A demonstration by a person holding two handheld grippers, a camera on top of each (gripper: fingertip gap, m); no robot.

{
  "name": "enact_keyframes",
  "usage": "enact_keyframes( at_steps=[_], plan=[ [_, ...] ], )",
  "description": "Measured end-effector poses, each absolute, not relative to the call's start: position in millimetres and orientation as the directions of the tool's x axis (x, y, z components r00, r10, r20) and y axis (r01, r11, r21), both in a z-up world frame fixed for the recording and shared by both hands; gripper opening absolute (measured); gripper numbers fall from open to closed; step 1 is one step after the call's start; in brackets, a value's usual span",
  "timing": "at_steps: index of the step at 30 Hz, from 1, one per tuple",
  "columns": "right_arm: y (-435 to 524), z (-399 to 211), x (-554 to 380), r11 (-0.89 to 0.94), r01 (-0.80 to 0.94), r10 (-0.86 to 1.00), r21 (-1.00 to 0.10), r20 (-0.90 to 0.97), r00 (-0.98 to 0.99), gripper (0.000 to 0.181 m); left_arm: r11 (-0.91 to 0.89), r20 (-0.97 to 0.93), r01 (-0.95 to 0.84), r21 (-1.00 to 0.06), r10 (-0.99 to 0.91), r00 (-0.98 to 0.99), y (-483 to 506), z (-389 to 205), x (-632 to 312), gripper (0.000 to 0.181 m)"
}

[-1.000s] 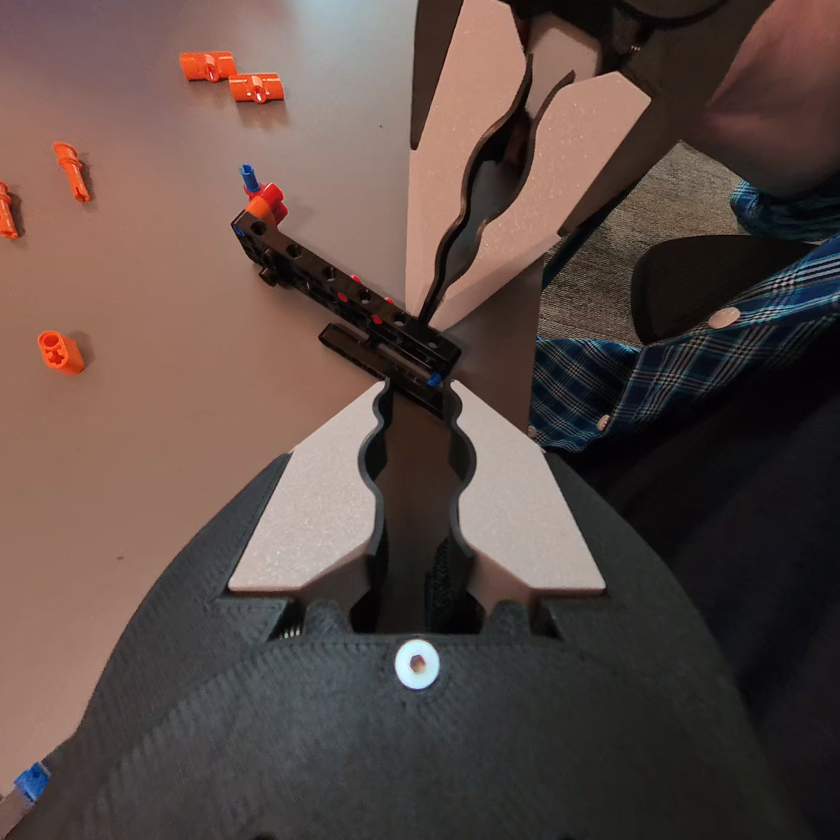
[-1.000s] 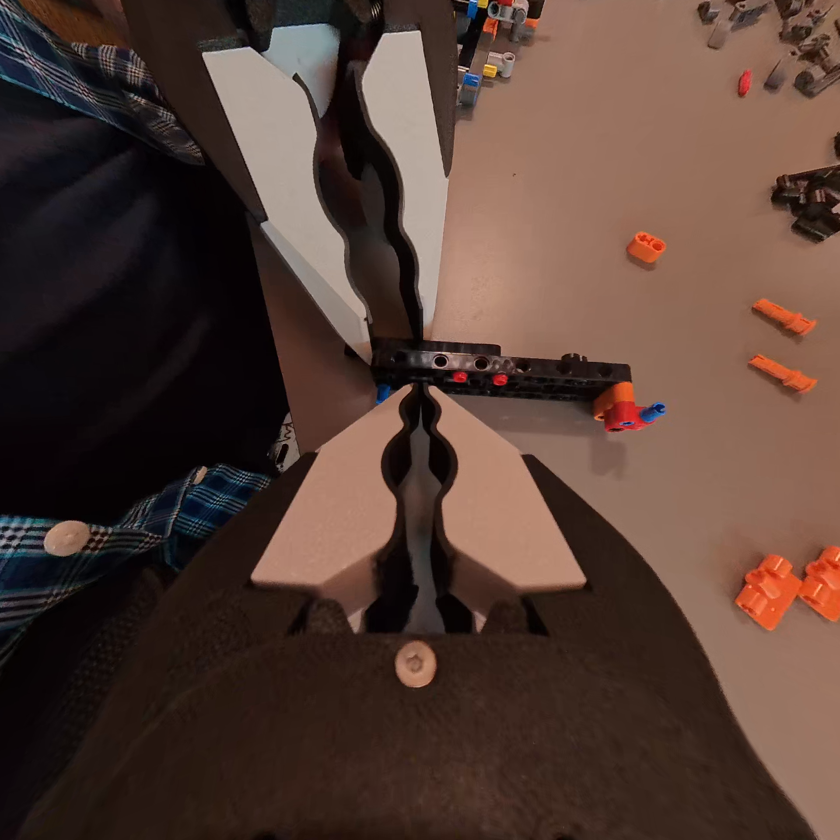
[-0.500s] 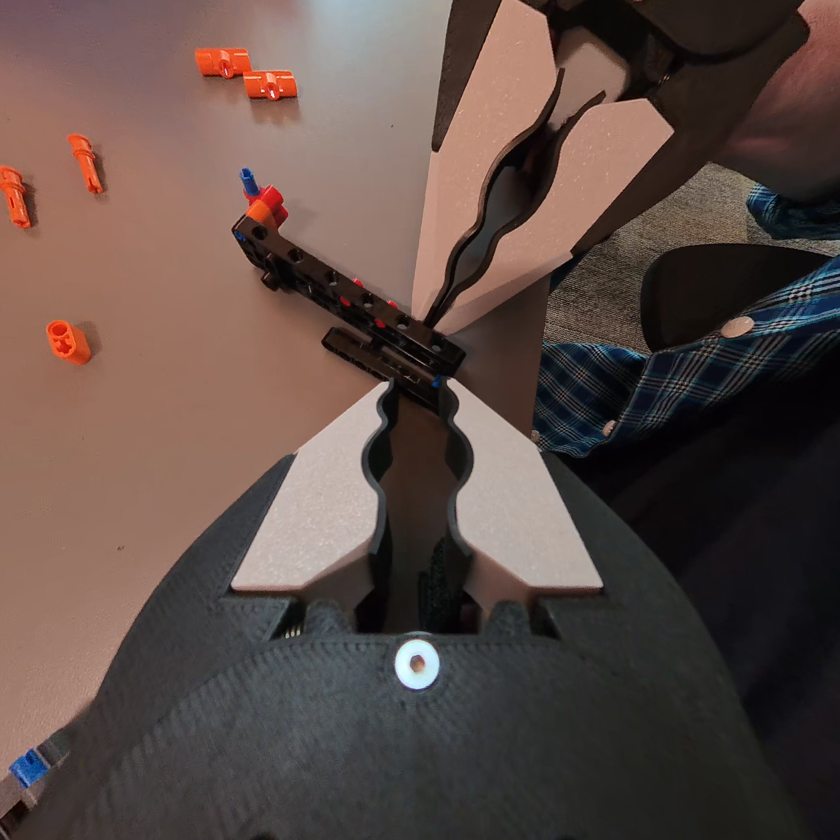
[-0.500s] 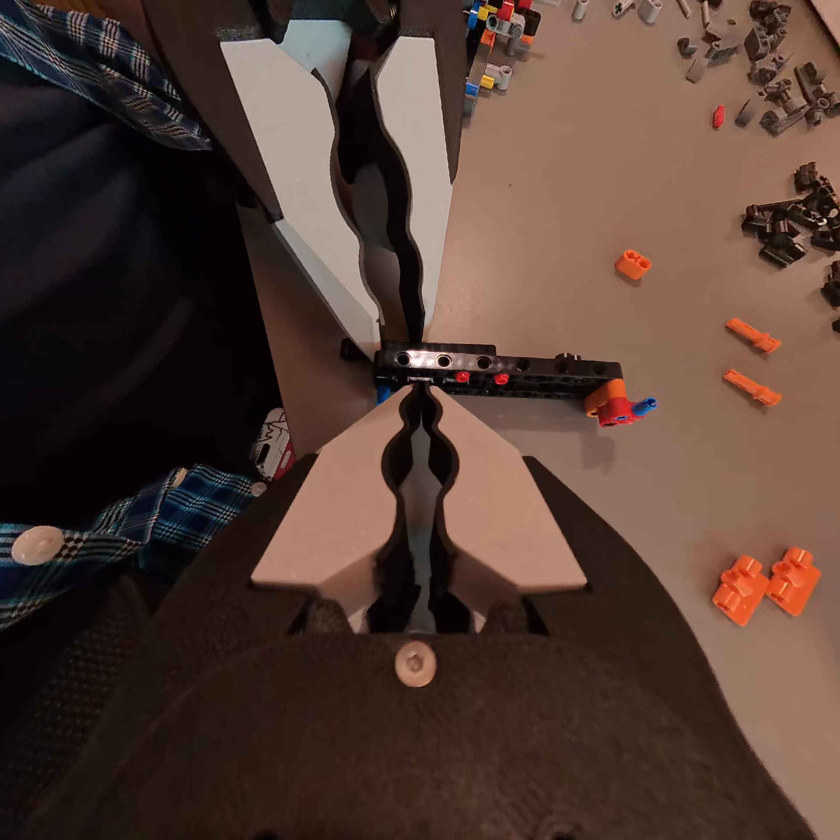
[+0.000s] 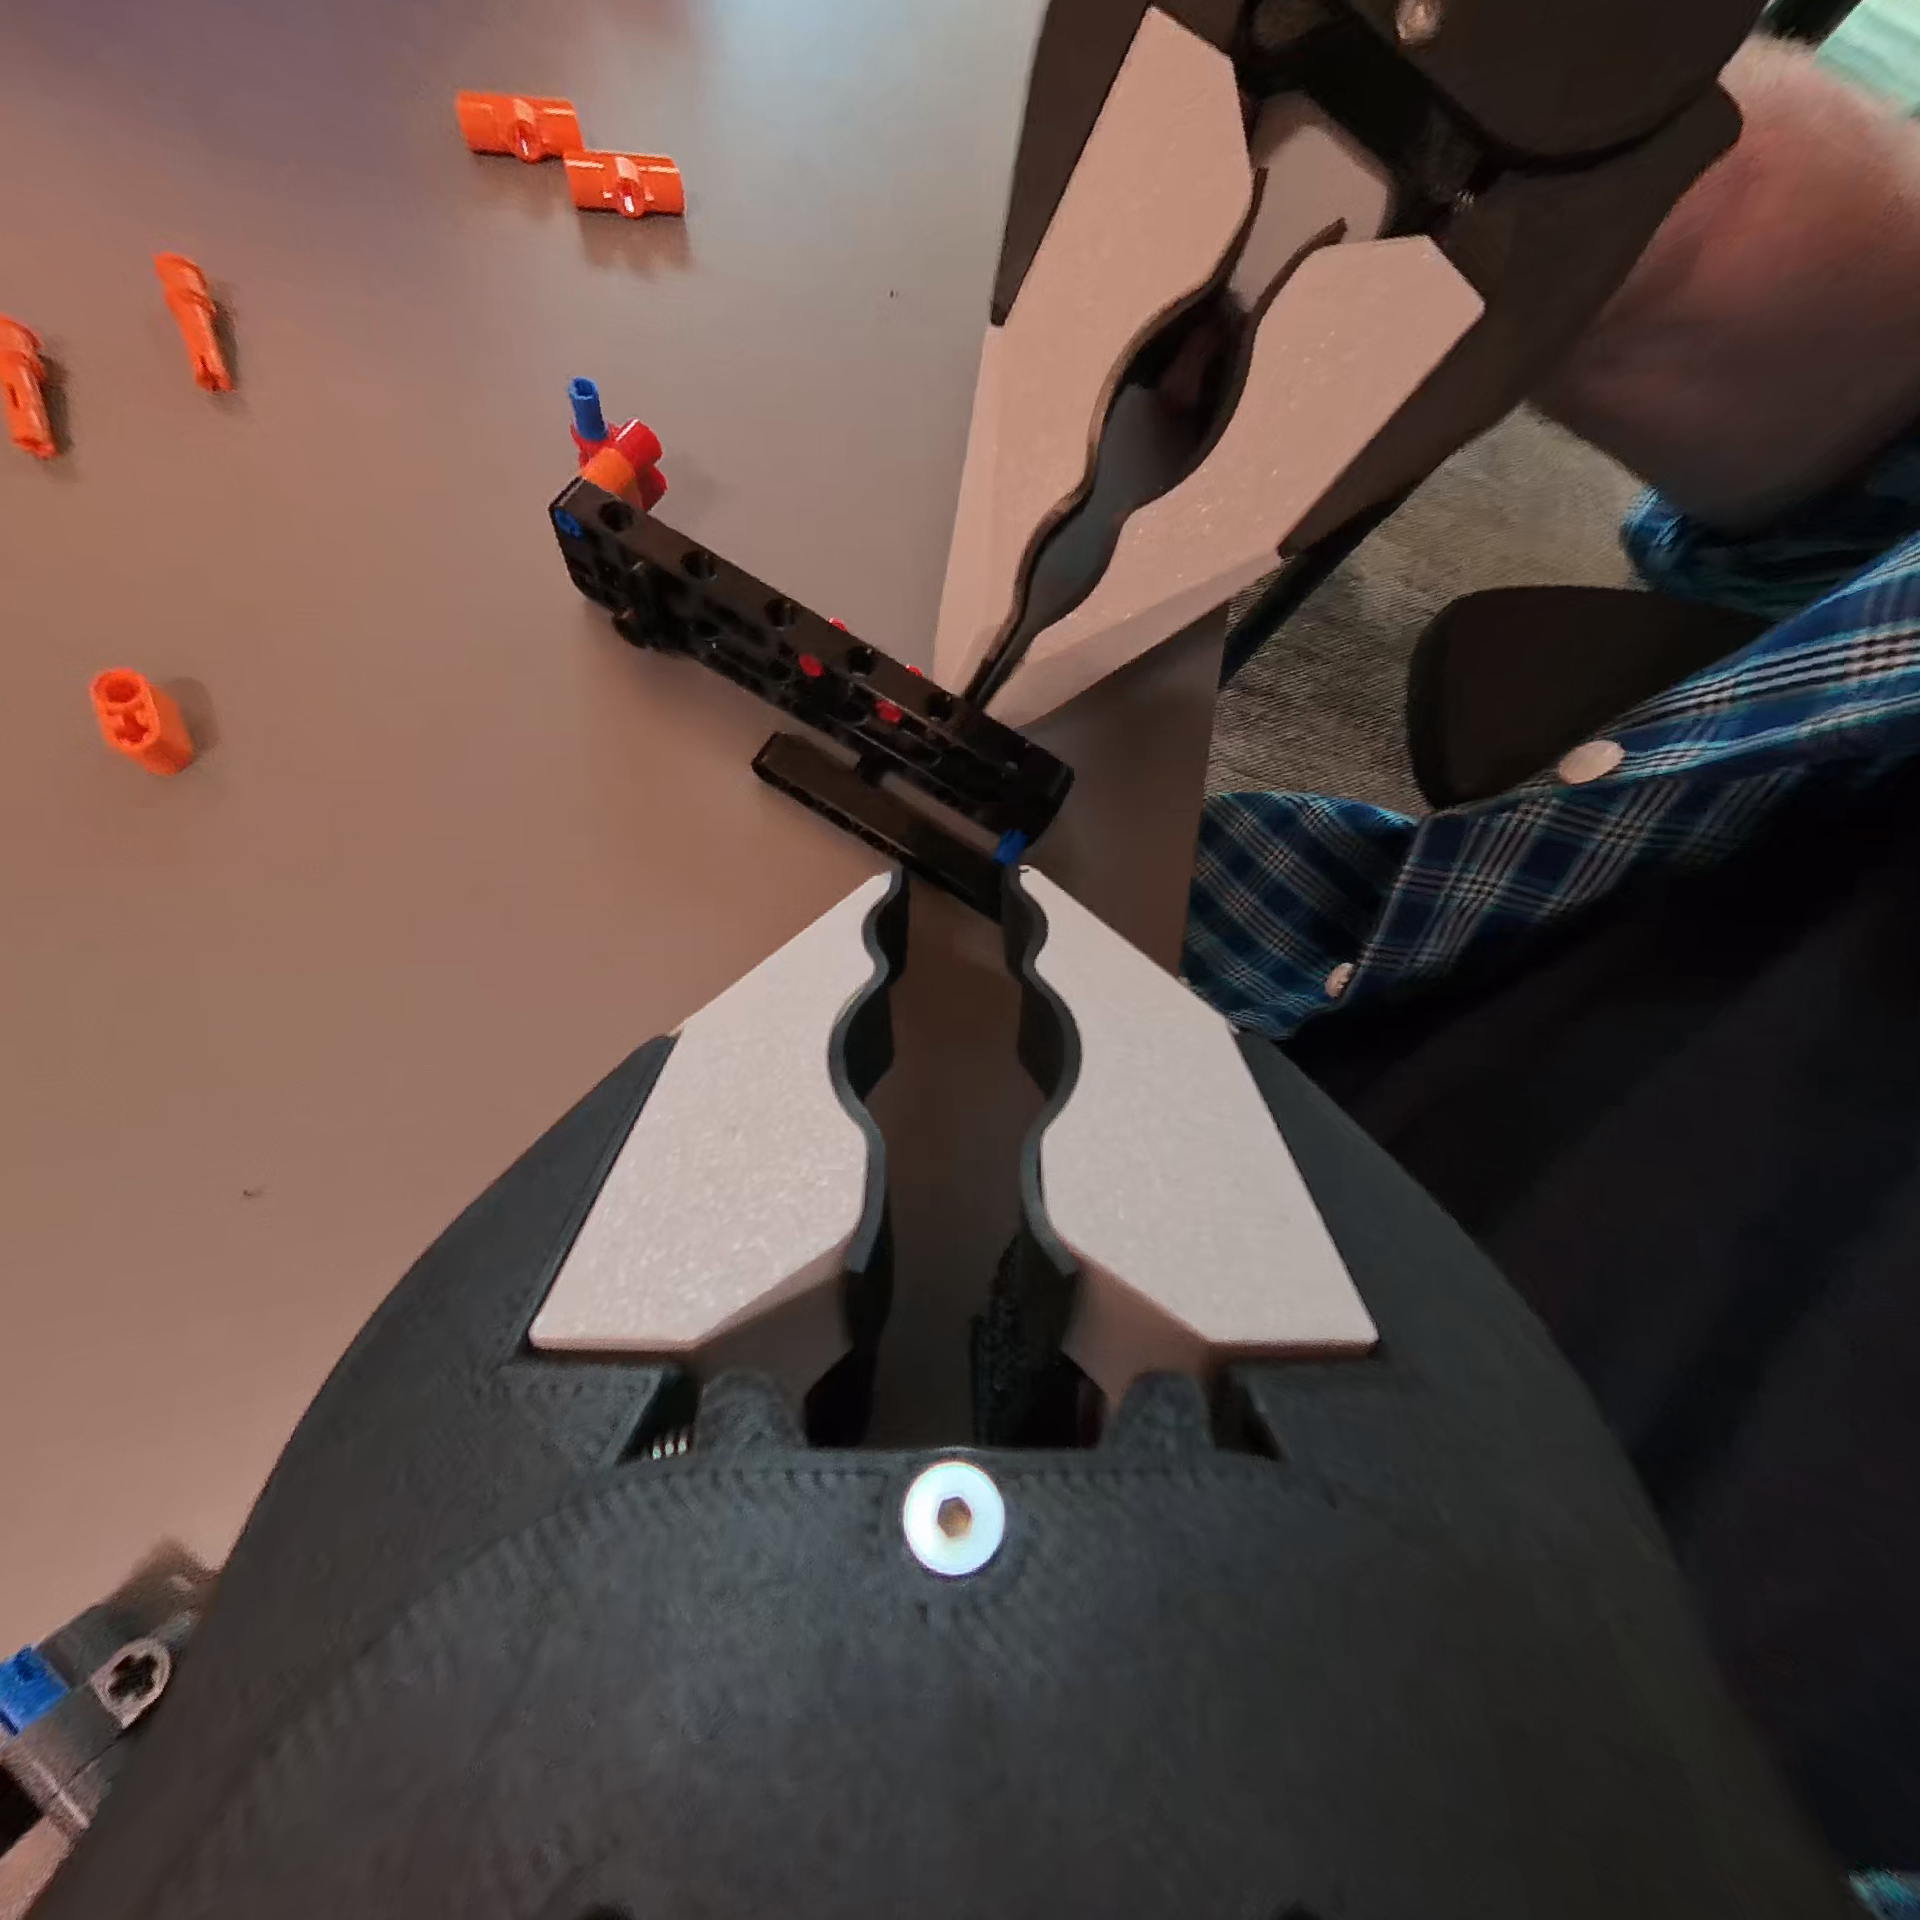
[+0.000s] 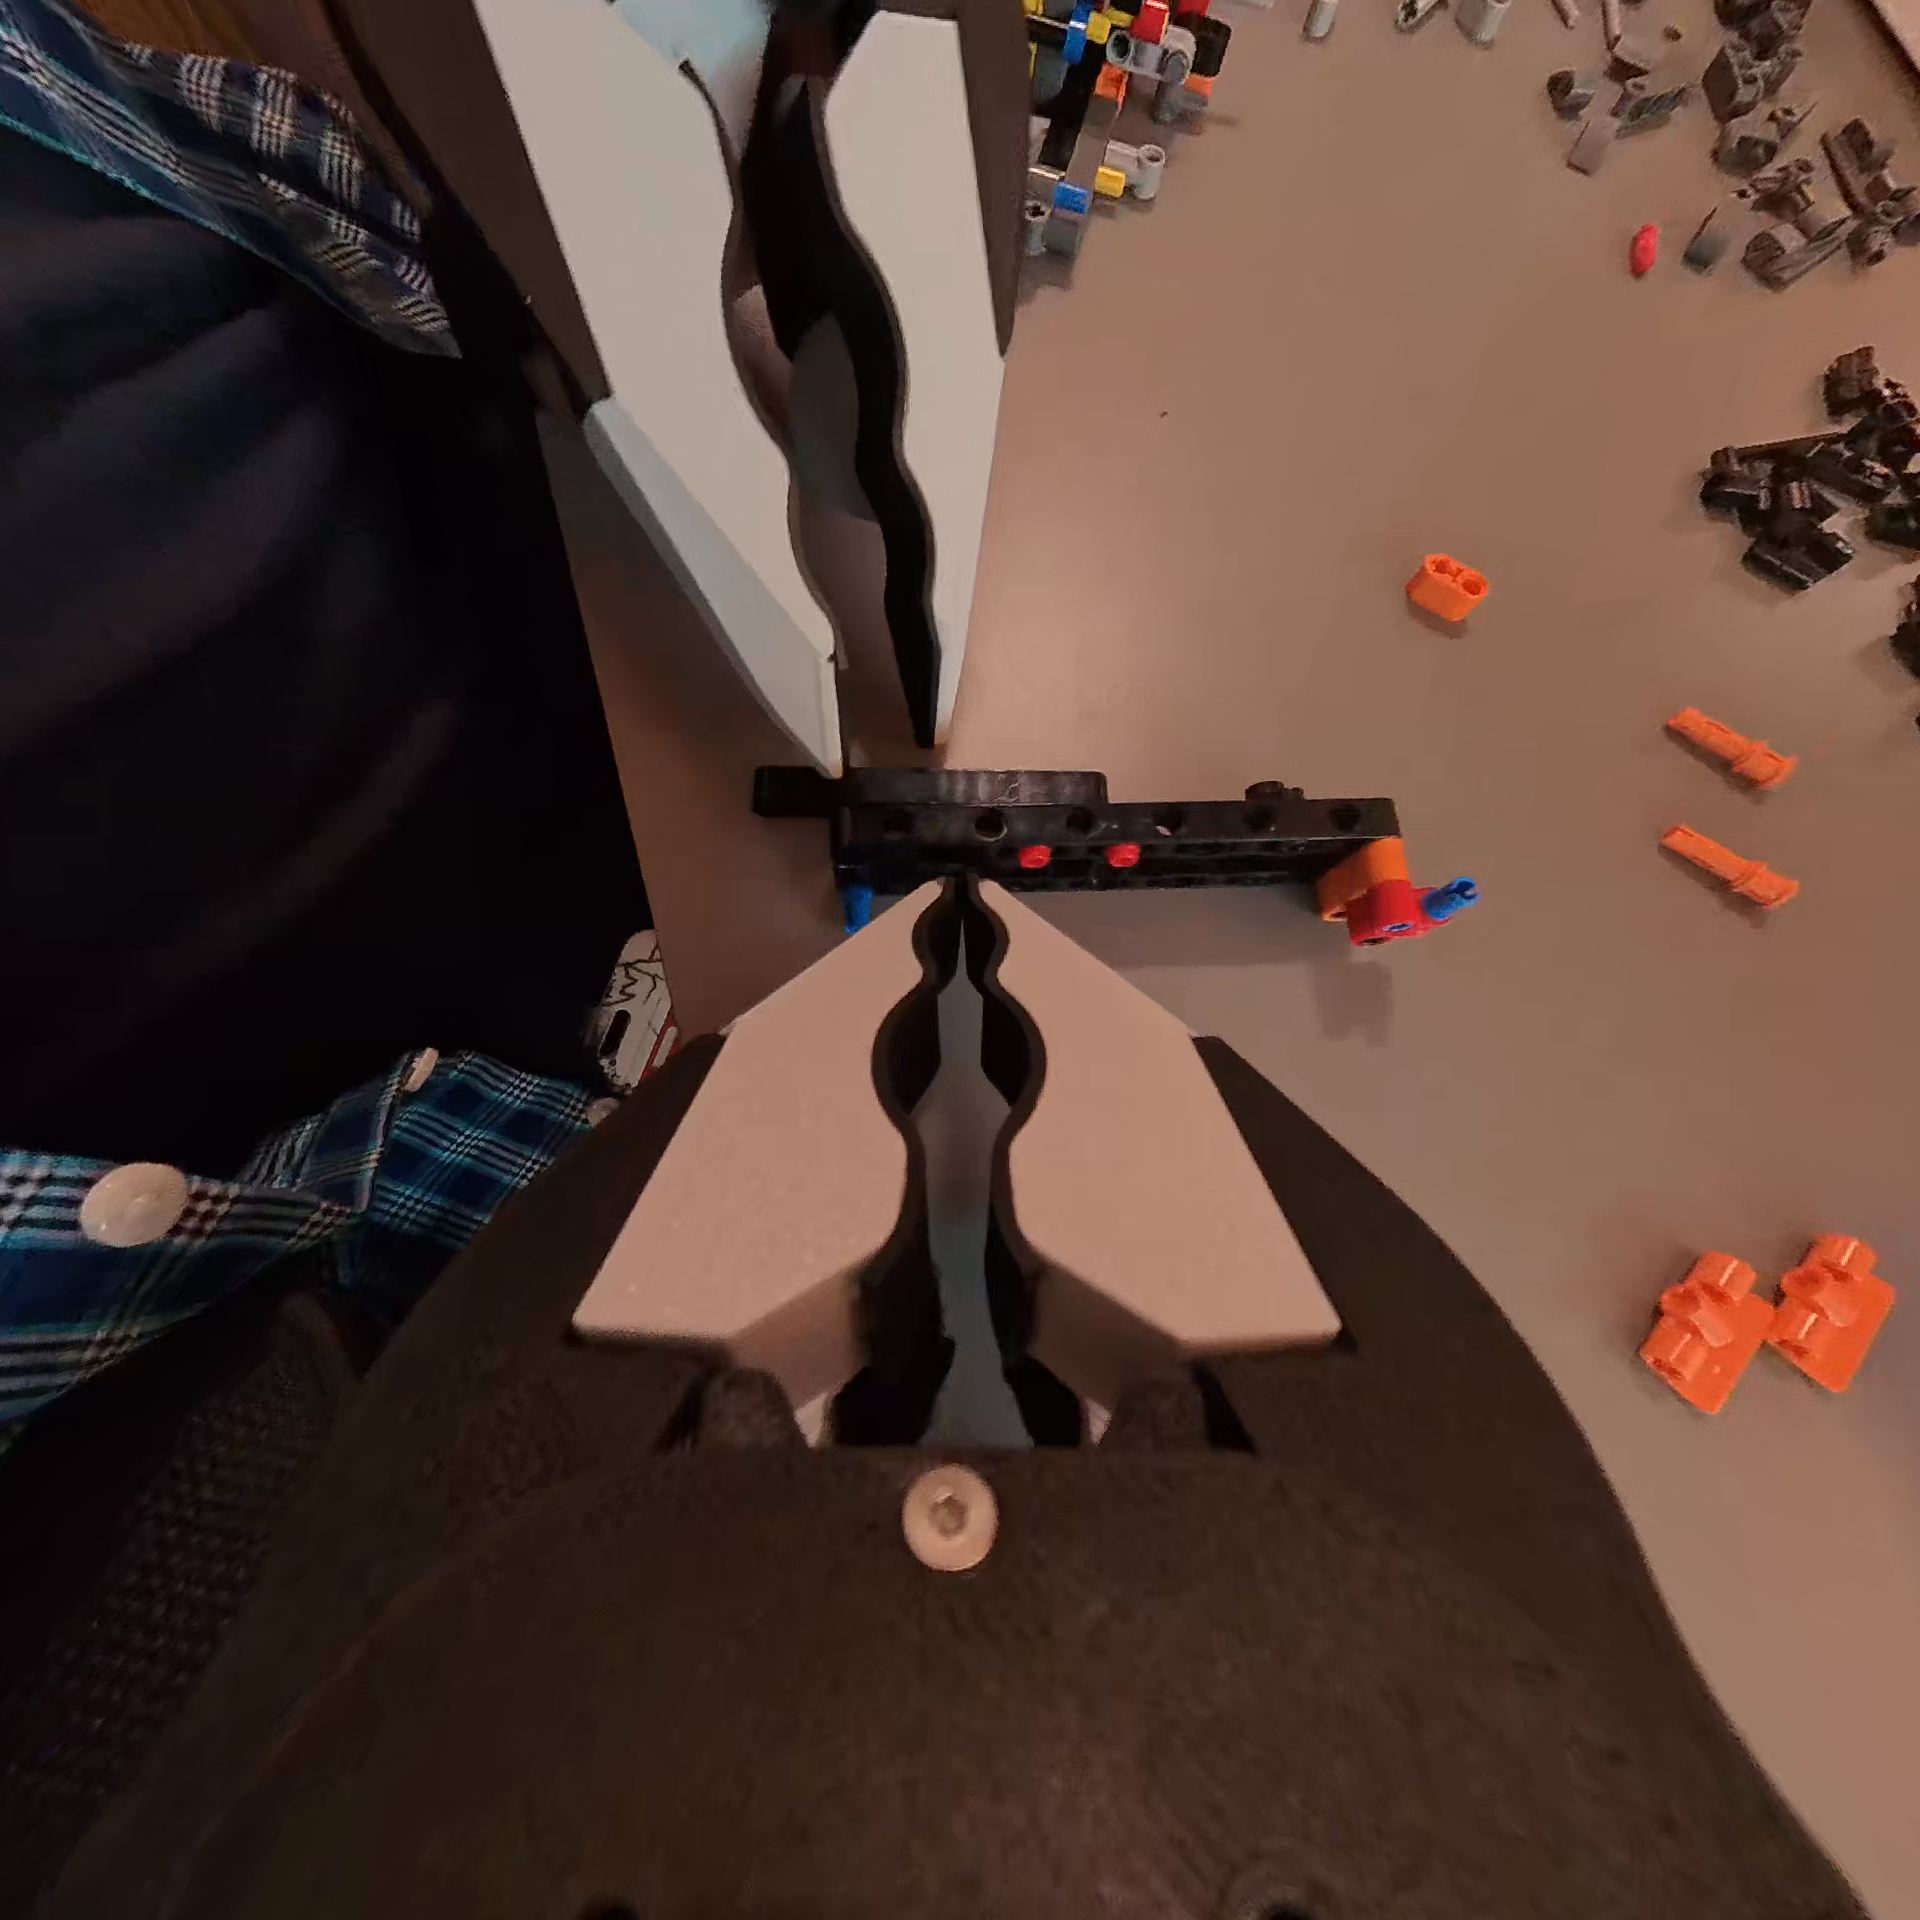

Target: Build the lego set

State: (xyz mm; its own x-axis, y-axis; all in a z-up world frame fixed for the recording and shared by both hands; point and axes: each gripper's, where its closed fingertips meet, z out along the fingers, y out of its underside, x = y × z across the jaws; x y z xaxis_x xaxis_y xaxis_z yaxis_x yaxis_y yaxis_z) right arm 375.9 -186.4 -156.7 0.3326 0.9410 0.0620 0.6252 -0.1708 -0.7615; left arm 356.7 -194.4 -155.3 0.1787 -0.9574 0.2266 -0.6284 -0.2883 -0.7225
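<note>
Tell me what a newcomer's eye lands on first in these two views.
The long black holed lego beam assembly, red pins in its side and an orange, red and blue cluster at its far end, lies on the grey table, pinched between the two grey-fingered grippers: left gripper and right gripper. Bright orange loose connectors are scattered beside it.

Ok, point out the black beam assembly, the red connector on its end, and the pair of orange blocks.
black beam assembly (image 6: 1195, 831), right wrist view, on its holed side face.
red connector (image 6: 1387, 912), right wrist view, on its red body beside the blue pin.
pair of orange blocks (image 6: 1704, 1335), right wrist view, on the left block.
</note>
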Motion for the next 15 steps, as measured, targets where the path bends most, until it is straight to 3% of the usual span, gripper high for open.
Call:
enact_keyframes(
  at_steps=[15],
  plan=[
    [-198.2,-161.9,371.5,-0.140,0.660,0.958,-0.738,0.066,0.278,0.000,-0.304,0.301,-0.639,-0.707,-0.946,0.117,-202.4,-157.8,357.5,0.005]
  ],
)
